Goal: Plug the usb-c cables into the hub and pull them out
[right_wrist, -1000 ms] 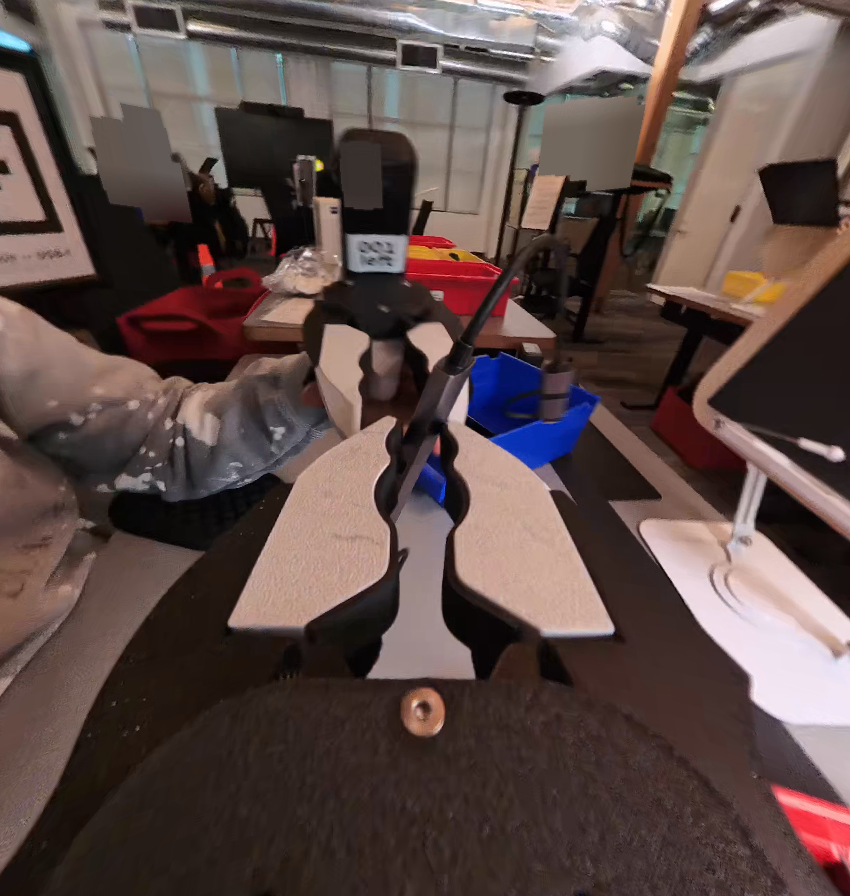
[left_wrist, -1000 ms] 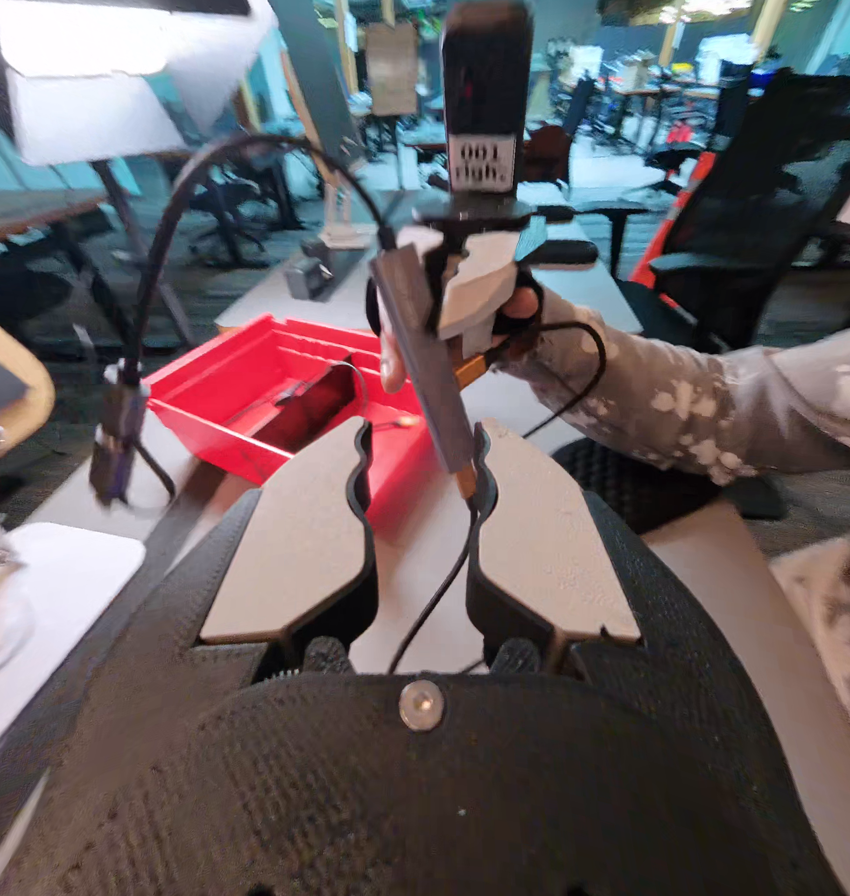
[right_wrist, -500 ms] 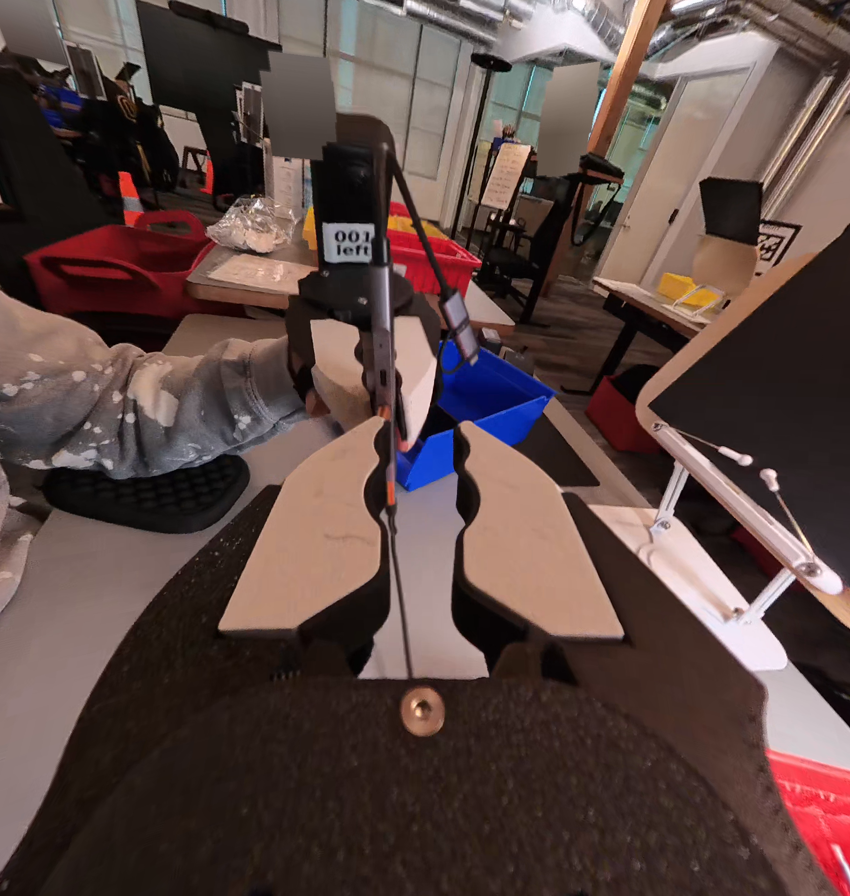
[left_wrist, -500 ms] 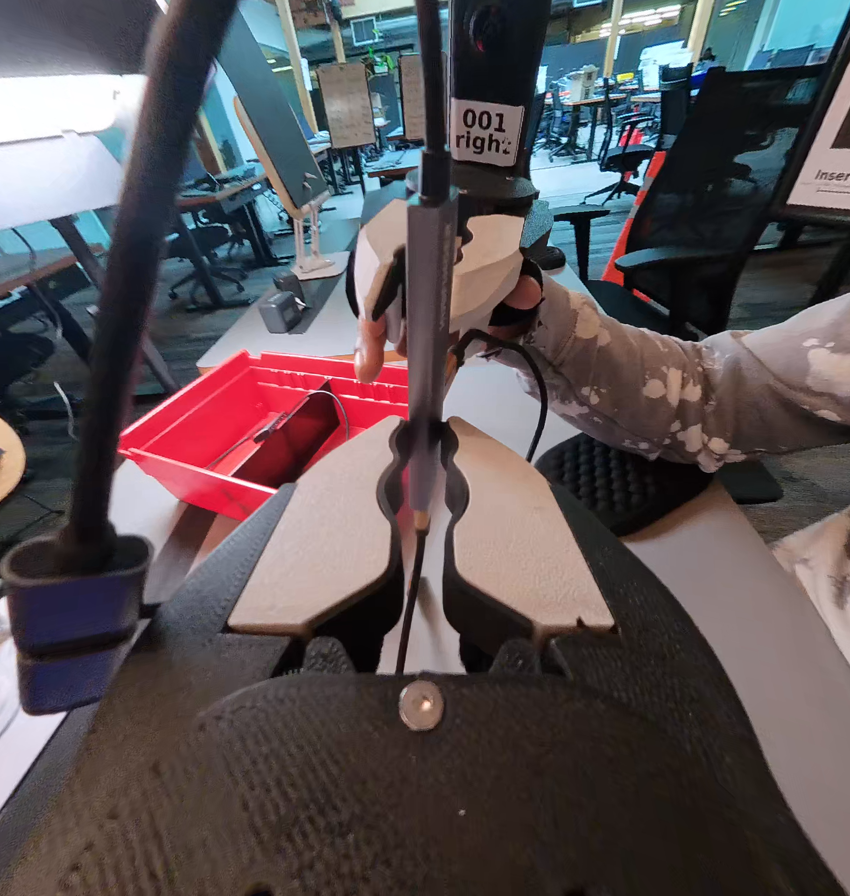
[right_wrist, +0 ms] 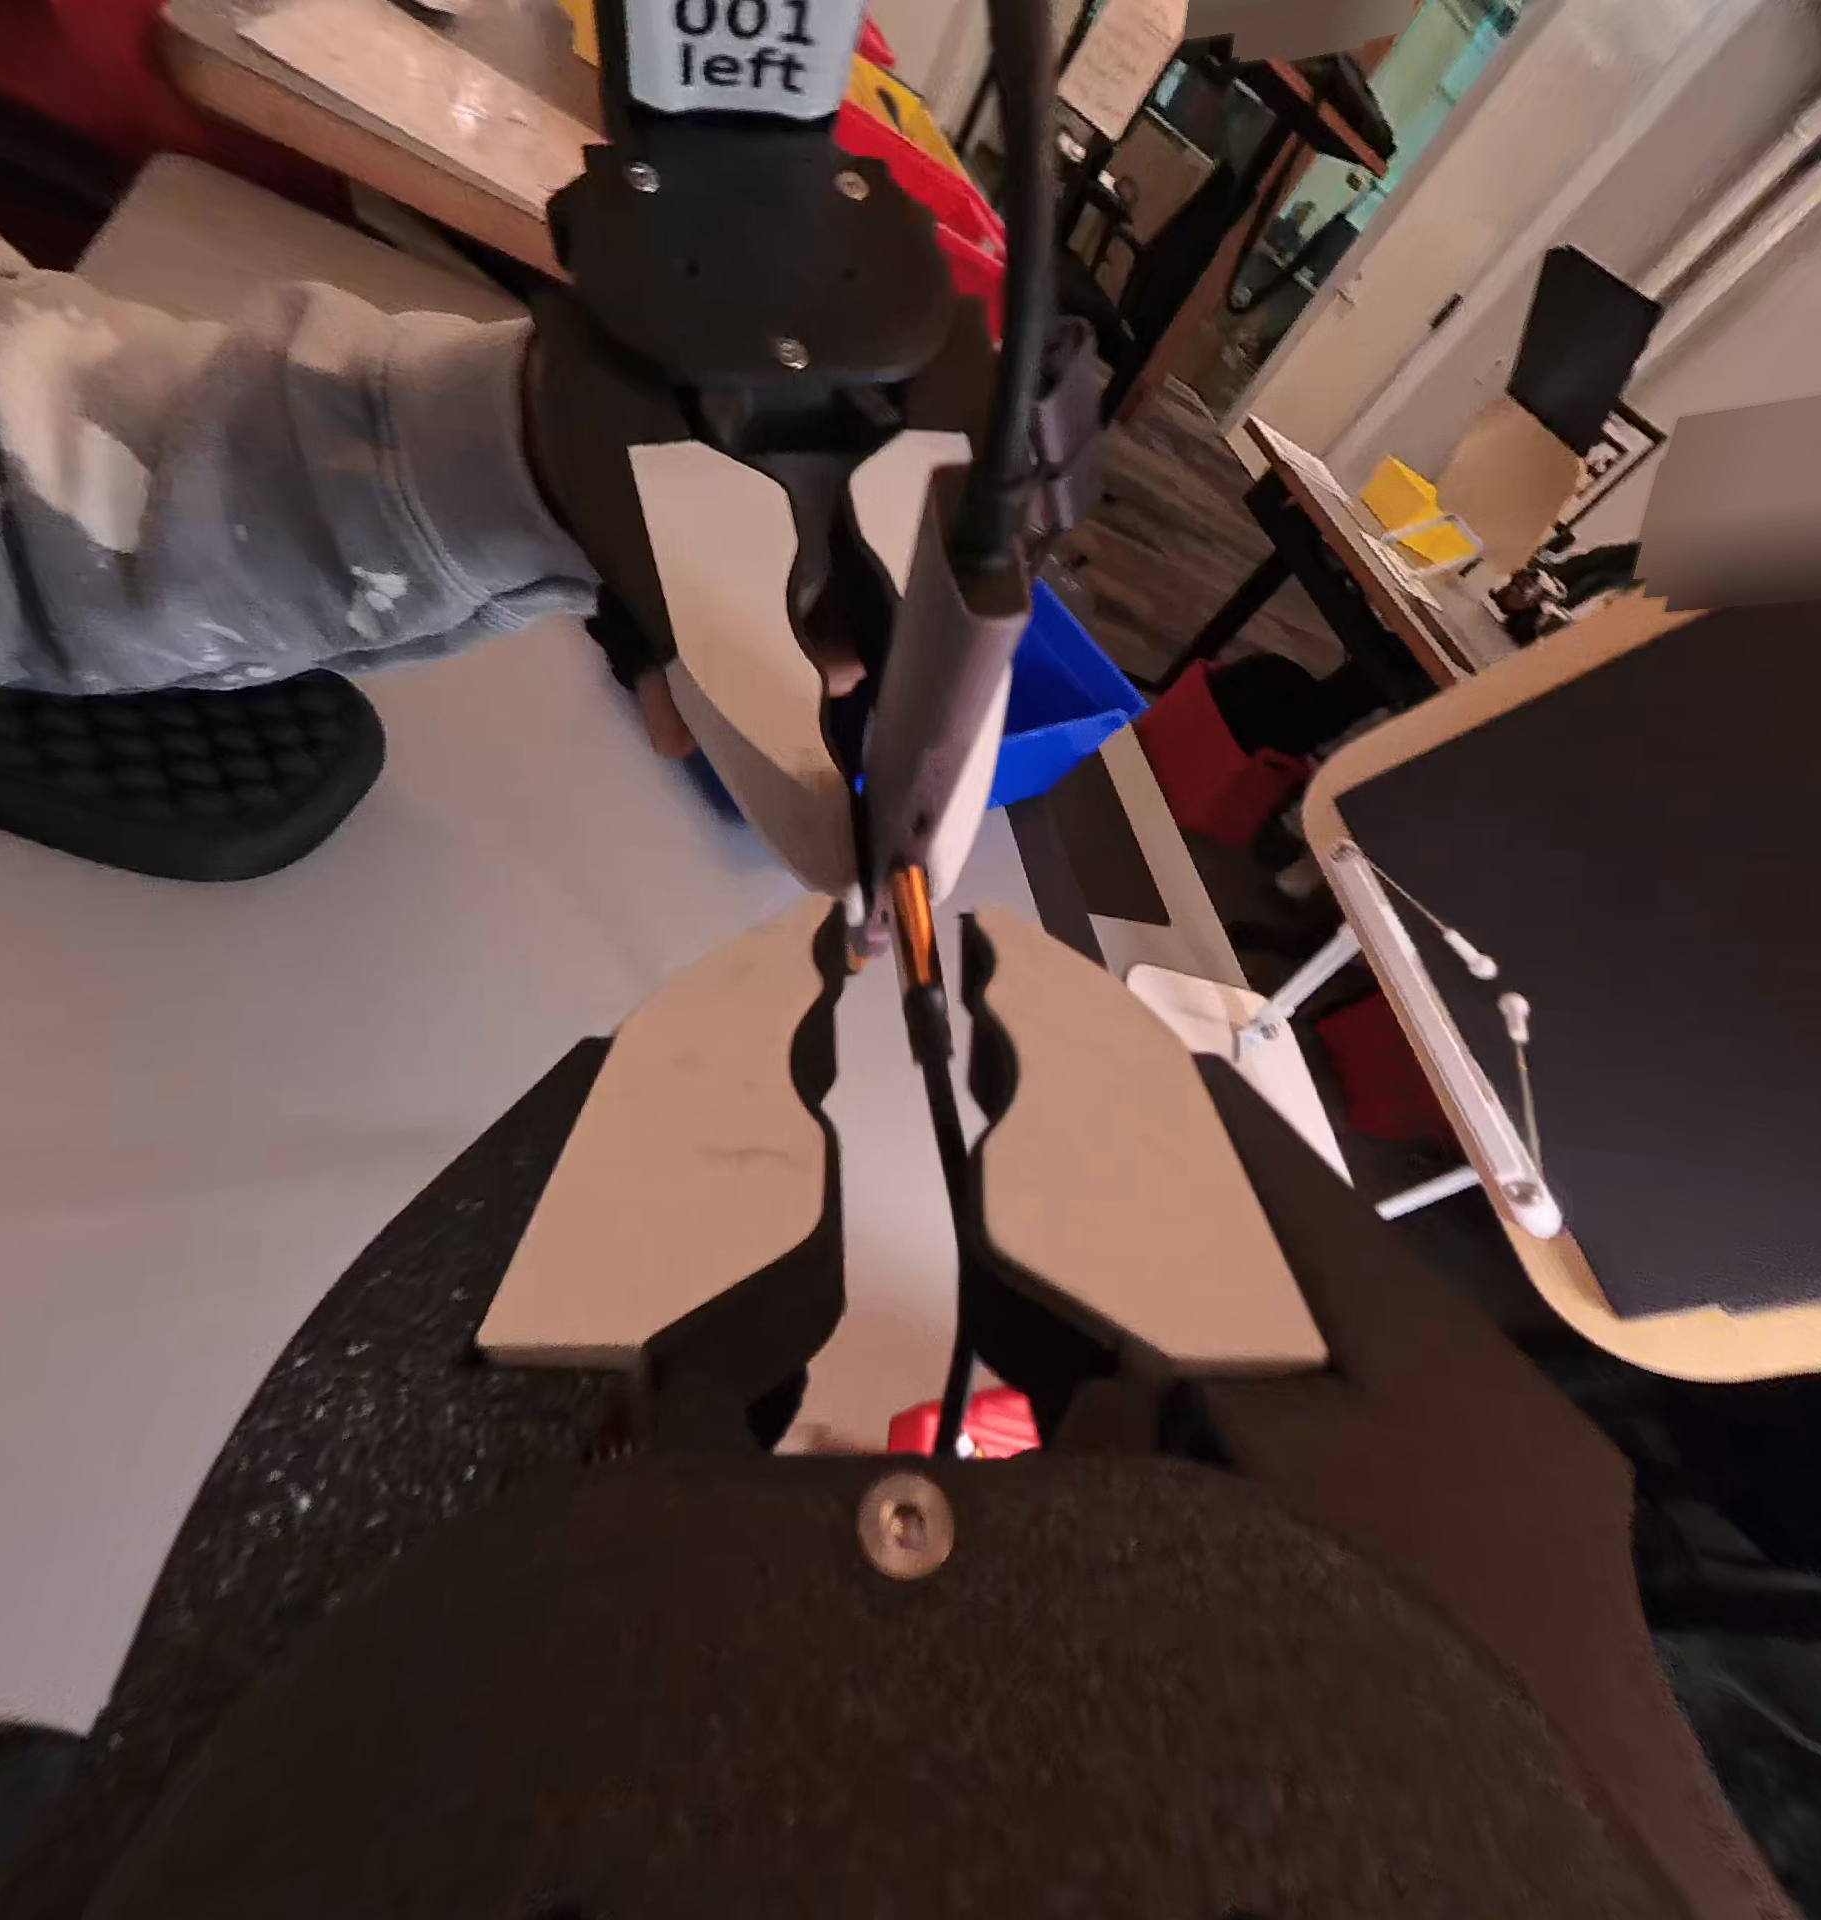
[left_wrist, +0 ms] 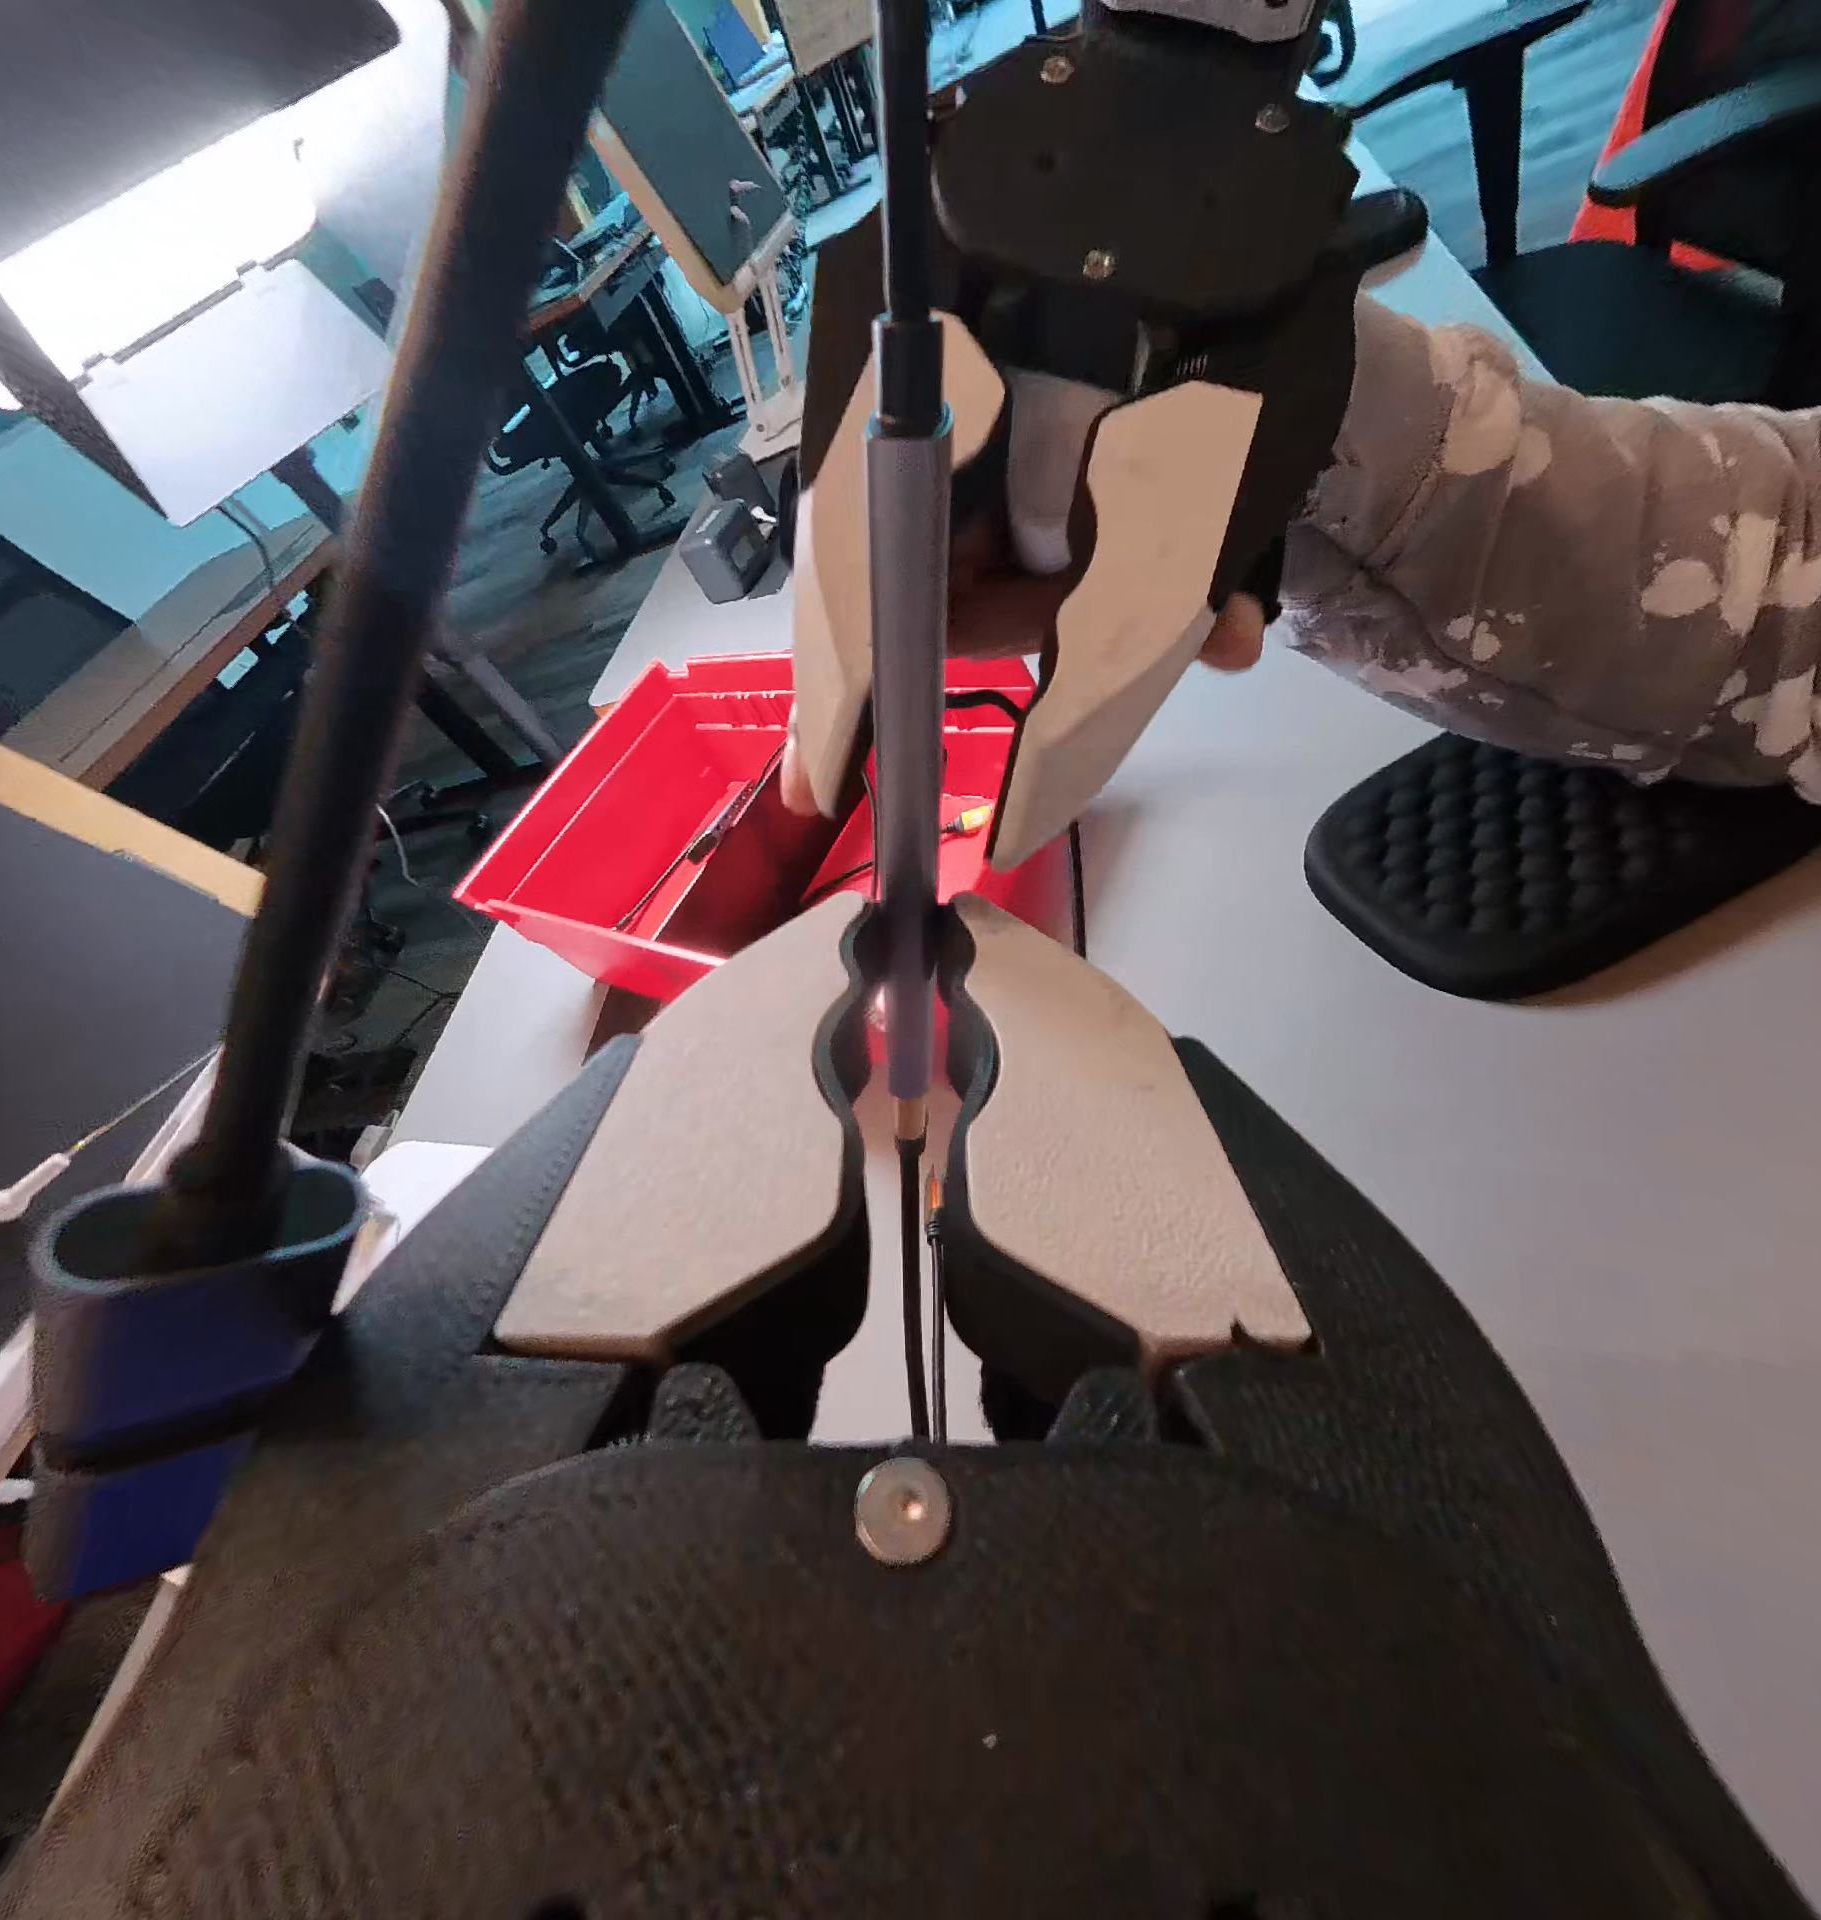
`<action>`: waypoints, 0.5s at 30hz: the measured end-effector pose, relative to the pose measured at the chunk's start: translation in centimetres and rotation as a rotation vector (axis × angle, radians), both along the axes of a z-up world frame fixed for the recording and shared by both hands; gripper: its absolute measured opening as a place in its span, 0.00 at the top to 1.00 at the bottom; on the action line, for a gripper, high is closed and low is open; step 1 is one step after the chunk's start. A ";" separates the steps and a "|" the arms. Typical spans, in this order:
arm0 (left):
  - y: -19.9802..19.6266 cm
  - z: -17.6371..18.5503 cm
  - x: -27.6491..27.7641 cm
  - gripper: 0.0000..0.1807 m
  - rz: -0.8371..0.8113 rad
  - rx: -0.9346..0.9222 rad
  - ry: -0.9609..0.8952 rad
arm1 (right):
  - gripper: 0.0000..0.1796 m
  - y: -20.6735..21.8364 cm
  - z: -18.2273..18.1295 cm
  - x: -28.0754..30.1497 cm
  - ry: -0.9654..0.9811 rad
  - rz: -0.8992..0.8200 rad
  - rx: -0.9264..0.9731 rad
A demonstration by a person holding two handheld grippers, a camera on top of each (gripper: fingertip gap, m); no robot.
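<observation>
Now, left gripper [left_wrist: 904, 940]: we see its tips pressed narrow on the grey usb-c hub [left_wrist: 906, 665], gripping the hub's lower end.
Hub: we find it held upright above the counter [left_wrist: 1405, 1195], edge-on in the left wrist view, with its own thick black lead [left_wrist: 904, 156] rising out of its top end.
Hub's lead end: we trace that lead arching over to a dark blue-grey connector [left_wrist: 184, 1340] hanging at the left of the left wrist view.
Right gripper [right_wrist: 904, 930]: we see its fingers parted in a narrow gap around the usb-c cable [right_wrist: 953, 1164], without a clear pinch on it.
Cable plug: we see the orange plug [right_wrist: 911, 925] sitting at the hub's bottom end, just past the right gripper's tips; we cannot tell how deep it is seated.
Second plug: we spot a thin black cable with an orange tip [left_wrist: 933, 1195] loose beside the first, between the left gripper's fingers.
Red bin [left_wrist: 615, 821]: on the counter beyond the hub, holding more black cables.
Blue bin [right_wrist: 1062, 707]: on the counter behind the left gripper.
Wrist rest [left_wrist: 1508, 873]: black and dimpled, under the person's speckled sleeve [left_wrist: 1571, 561].
</observation>
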State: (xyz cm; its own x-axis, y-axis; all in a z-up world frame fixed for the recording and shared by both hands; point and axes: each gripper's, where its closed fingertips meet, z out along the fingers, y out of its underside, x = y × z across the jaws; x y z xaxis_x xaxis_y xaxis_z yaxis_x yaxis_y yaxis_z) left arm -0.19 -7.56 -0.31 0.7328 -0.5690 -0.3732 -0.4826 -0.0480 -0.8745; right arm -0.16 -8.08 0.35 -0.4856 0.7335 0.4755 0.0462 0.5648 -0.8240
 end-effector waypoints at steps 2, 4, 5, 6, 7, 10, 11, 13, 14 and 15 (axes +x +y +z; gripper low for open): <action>-0.2 -0.1 0.2 0.94 -0.014 -0.001 0.017 | 0.96 -0.4 0.0 0.0 0.008 0.017 0.011; -0.7 0.3 0.5 0.94 -0.050 0.001 -0.009 | 0.97 -0.9 0.4 0.3 0.016 0.054 -0.009; -0.8 0.5 0.7 0.94 -0.059 -0.004 -0.018 | 0.96 -1.0 0.5 0.5 0.020 0.061 -0.013; -0.8 0.7 0.7 0.94 -0.056 -0.003 -0.022 | 0.96 -0.9 0.7 0.5 0.028 0.063 -0.018; -0.8 0.9 0.8 0.94 -0.053 0.000 -0.034 | 0.96 -0.9 0.9 0.7 0.032 0.073 -0.032; -0.6 1.5 1.5 0.94 -0.057 0.003 -0.074 | 0.96 -0.5 1.1 1.3 0.021 0.098 -0.059; -0.6 1.6 1.7 0.94 -0.061 0.004 -0.082 | 0.96 -0.4 1.1 1.6 0.015 0.108 -0.063; -0.5 2.0 2.3 0.95 -0.067 0.014 -0.100 | 0.96 -0.3 1.4 2.1 0.014 0.124 -0.082; -0.5 2.2 2.5 0.95 -0.071 0.019 -0.114 | 0.96 -0.3 1.6 2.4 0.017 0.135 -0.094; -0.5 2.5 2.8 0.95 -0.077 0.027 -0.131 | 0.96 -0.2 1.9 2.6 0.023 0.146 -0.108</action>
